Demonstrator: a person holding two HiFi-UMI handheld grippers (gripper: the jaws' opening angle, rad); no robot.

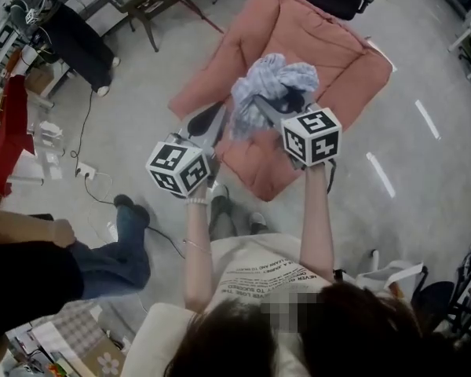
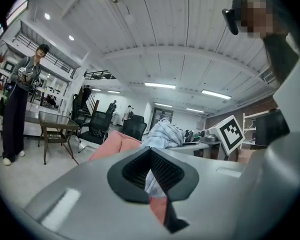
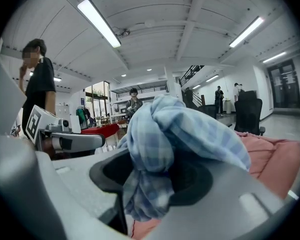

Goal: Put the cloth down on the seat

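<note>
Our left claw (image 2: 151, 176) is pinched together on a thin fold of the cloth (image 3: 182, 129). Our right claw (image 3: 155, 181) clamps the cloth's bunched bulk, which spills over its tips. Just beyond and beneath both claws lies the pink seat (image 1: 314, 45).

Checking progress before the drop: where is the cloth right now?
Head view centre: the cloth is bunched between the left tool and the right tool, both clamped on it, over the pink seat.
</note>
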